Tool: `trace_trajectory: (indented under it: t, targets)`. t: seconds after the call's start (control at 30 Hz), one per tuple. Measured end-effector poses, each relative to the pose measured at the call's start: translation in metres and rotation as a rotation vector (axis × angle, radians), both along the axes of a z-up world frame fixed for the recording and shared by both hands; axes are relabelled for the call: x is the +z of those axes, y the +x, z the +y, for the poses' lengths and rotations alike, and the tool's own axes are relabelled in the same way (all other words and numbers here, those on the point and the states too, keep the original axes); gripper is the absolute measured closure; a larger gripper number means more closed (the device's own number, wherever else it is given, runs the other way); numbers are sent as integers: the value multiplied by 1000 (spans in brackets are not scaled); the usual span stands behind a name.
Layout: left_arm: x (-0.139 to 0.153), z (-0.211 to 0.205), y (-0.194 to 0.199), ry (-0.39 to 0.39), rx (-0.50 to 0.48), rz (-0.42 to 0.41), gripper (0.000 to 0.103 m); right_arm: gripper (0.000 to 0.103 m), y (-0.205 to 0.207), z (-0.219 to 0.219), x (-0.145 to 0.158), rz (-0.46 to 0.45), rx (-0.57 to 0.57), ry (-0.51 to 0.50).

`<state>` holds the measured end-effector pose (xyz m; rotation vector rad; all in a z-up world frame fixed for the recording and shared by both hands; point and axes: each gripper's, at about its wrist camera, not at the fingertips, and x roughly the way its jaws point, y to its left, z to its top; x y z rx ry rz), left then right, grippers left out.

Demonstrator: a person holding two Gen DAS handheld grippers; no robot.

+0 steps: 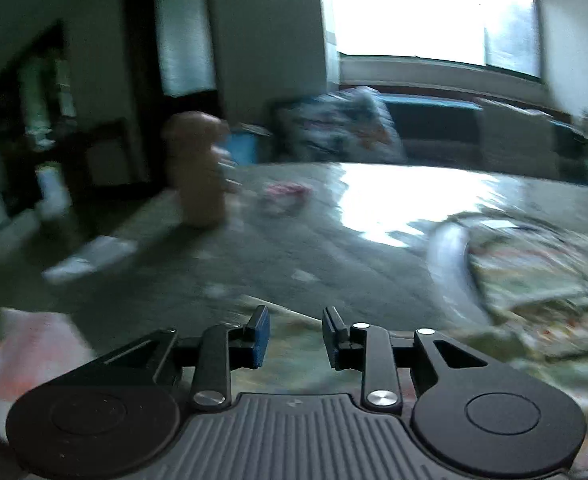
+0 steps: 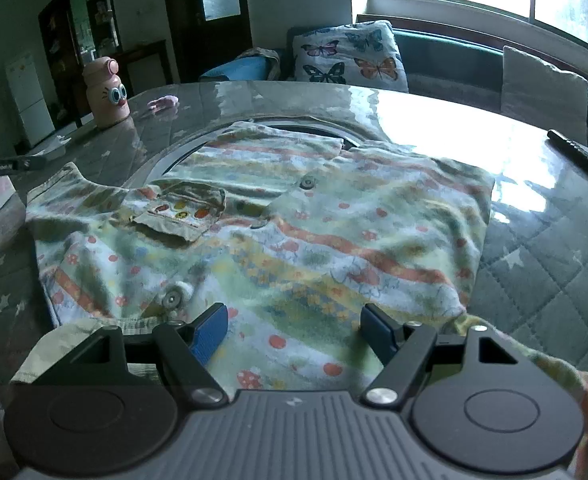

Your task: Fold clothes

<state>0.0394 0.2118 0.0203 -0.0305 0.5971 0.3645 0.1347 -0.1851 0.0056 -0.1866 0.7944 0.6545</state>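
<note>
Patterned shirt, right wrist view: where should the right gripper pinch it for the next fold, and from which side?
Probably the near right hem corner of the patterned shirt. It lies flat on the table with that edge free and the quilted cover bare beside it. Come in low from the right; the right gripper is open and hovers close by over the hem.

Left gripper (image 1: 295, 334) held low and level, jaws parted with a modest gap, nothing between the blue pads (image 1: 261, 336) (view smeared with blur). Right gripper (image 2: 295, 330) likewise low, tipped slightly downward, jaws spread wider, empty between its pads (image 2: 210, 334). No hand or sleeve seen in either view.
</note>
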Motion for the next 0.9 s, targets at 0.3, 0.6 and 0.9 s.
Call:
trace_trajectory:
  t: [0.3,0.6,0.9]
  targets:
    - [-33,-3,23,46,0,60,70,28,-10,-8,-1,-9,-15,2]
    - [-36,14,20,115,96,67,70,28,-40,-23,-4,-69,-8,-25]
    - [-27,9,18,113,83,81,56,28,-66,-53,6,-90,-68,14]
